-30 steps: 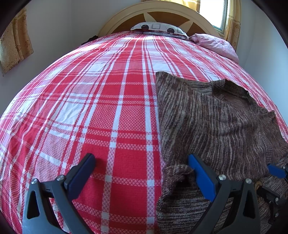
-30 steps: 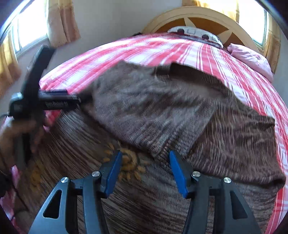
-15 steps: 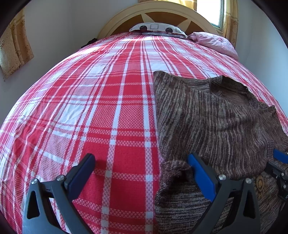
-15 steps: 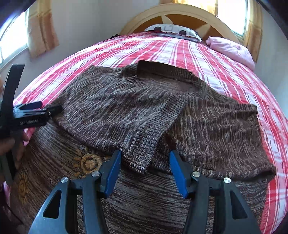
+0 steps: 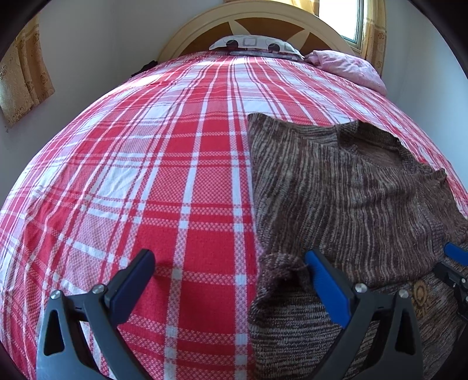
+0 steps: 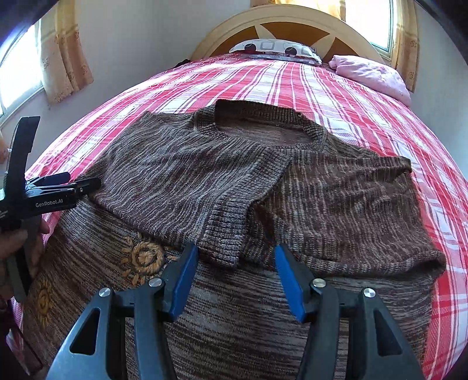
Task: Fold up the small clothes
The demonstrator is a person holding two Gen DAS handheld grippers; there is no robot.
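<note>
A brown striped knit sweater (image 6: 336, 204) lies flat on the red plaid bed, collar toward the headboard. Its left sleeve (image 6: 187, 181) is folded across the chest, cuff at the middle. It also shows in the left wrist view (image 5: 345, 198). My right gripper (image 6: 234, 263) is open and empty, just above the folded cuff. My left gripper (image 5: 231, 269) is open and empty at the sweater's left edge; its right finger (image 5: 324, 277) rests by a bunched fold. The left gripper also shows from the side in the right wrist view (image 6: 58, 190).
The red plaid bedspread (image 5: 146, 175) covers the whole bed. A patterned pillow (image 6: 272, 48) and a pink pillow (image 6: 371, 73) lie by the wooden headboard (image 6: 292, 26). Curtained windows flank the bed. Embroidered suns (image 6: 143, 257) mark the sweater's front.
The right gripper has laid the sleeve across the chest and drawn back and up; the sweater now lies flat. The left gripper has hardly moved.
</note>
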